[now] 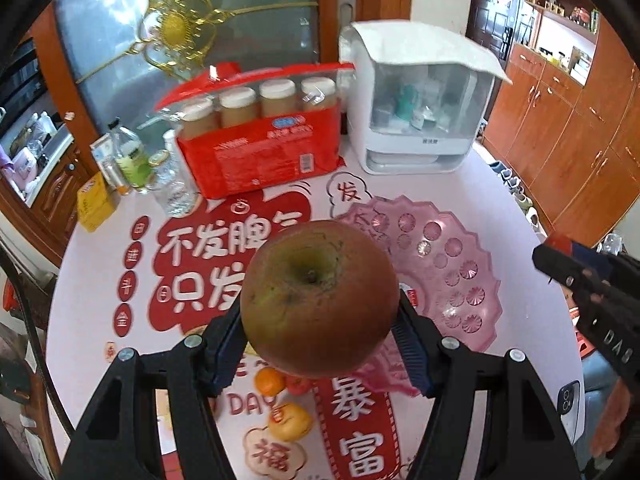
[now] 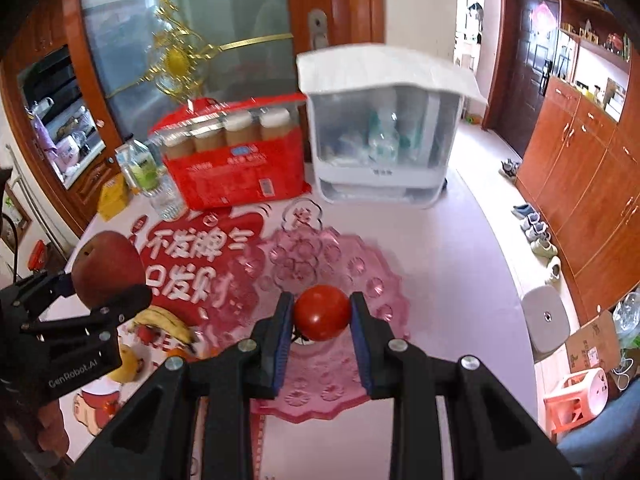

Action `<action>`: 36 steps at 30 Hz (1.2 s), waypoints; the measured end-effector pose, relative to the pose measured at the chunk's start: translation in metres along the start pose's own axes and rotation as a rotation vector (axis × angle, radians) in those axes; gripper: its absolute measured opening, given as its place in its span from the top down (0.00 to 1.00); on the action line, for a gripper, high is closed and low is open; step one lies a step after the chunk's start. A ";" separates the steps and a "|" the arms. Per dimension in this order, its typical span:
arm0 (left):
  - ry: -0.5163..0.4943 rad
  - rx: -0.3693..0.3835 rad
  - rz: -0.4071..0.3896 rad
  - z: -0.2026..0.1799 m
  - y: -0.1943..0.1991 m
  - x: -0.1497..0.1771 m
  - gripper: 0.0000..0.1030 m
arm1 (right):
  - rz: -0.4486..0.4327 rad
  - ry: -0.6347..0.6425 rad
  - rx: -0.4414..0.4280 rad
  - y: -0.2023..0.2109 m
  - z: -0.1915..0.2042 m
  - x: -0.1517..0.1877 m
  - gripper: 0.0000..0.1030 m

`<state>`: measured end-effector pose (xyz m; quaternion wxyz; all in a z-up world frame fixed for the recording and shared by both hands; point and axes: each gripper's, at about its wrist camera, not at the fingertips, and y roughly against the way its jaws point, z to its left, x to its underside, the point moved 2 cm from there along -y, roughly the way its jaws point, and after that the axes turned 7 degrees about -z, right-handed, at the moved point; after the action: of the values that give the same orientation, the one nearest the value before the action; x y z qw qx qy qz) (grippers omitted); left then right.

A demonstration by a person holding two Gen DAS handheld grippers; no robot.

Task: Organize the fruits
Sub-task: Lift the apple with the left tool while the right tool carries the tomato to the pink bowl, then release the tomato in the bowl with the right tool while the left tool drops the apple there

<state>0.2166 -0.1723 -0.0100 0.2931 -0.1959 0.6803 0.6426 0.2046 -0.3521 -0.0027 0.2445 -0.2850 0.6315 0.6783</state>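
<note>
This is a home, probably a dining room. A round table with a red and white printed cover [image 1: 500, 184] stands near brown wooden wall cabinets [image 2: 580, 168], a dark wooden entrance door [image 2: 528, 68], and pairs of shoes on the floor [image 2: 538, 236].

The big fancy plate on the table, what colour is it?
The plate is see-through pink, with round flower shapes pressed into it. The right wrist view shows it best.

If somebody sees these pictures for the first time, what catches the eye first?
The big apple, clamped in the left tool above the table, fills the left wrist view. A red tomato sits squeezed in the right tool, over the empty pink glass plate.
</note>
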 end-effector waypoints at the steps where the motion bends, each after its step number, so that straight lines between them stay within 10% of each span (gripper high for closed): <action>1: -0.004 0.004 0.008 -0.005 -0.008 0.001 0.36 | 0.011 -0.003 0.000 -0.005 -0.004 0.002 0.73; 17: -0.045 -0.053 0.186 -0.032 -0.138 0.036 0.36 | 0.276 0.014 -0.009 -0.144 -0.009 0.064 0.73; 36: -0.072 -0.017 0.251 -0.044 -0.186 0.049 0.36 | 0.341 0.060 -0.034 -0.173 -0.001 0.089 0.72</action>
<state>0.2933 -0.2283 -0.1827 0.2332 -0.0886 0.6829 0.6866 0.2606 -0.3416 -0.1882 0.1020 -0.1980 0.6662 0.7118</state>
